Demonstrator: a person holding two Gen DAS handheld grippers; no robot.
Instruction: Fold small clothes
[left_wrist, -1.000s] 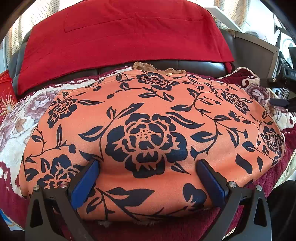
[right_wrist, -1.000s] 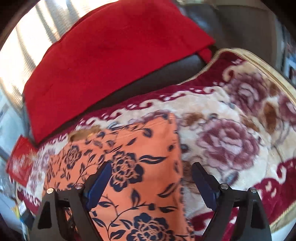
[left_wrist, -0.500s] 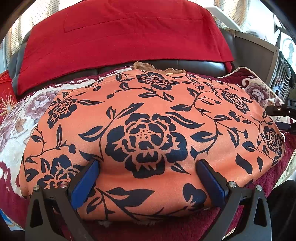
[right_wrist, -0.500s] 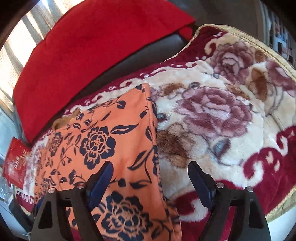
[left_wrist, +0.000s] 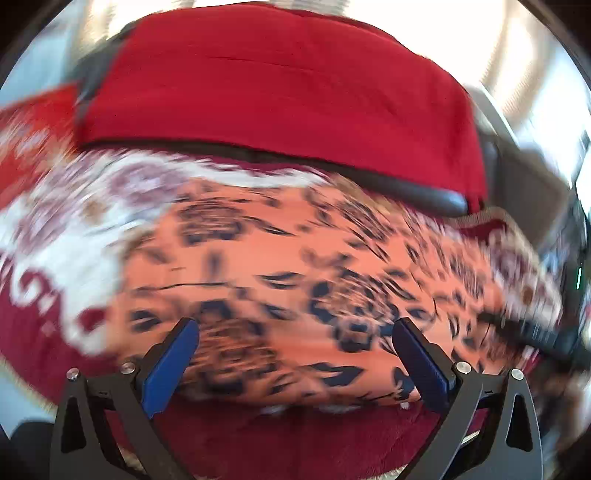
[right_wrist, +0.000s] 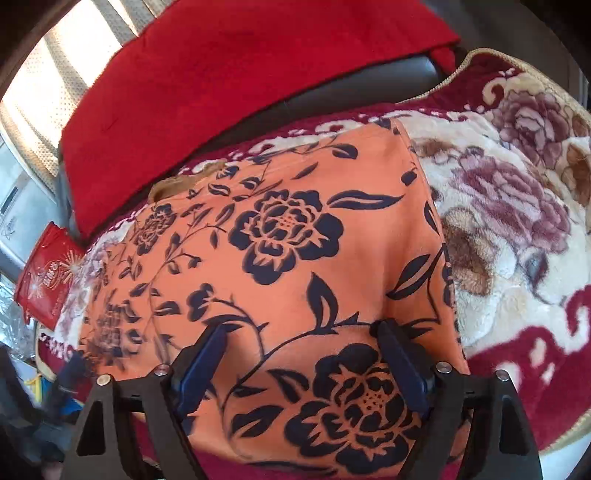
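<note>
Left gripper spread wide, nothing held; blue pads hang over the near edge of the orange floral garment. That view is heavily motion-blurred, so contact with the cloth cannot be told. Right gripper also wide, nothing clamped, pads over the garment near its right edge; tips look close to or on the fabric, unclear which. Garment lies flat on a plush rose-patterned blanket over a sofa seat. Red cloth draped on the dark backrest behind. Red packet at far left beside the blanket.
</note>
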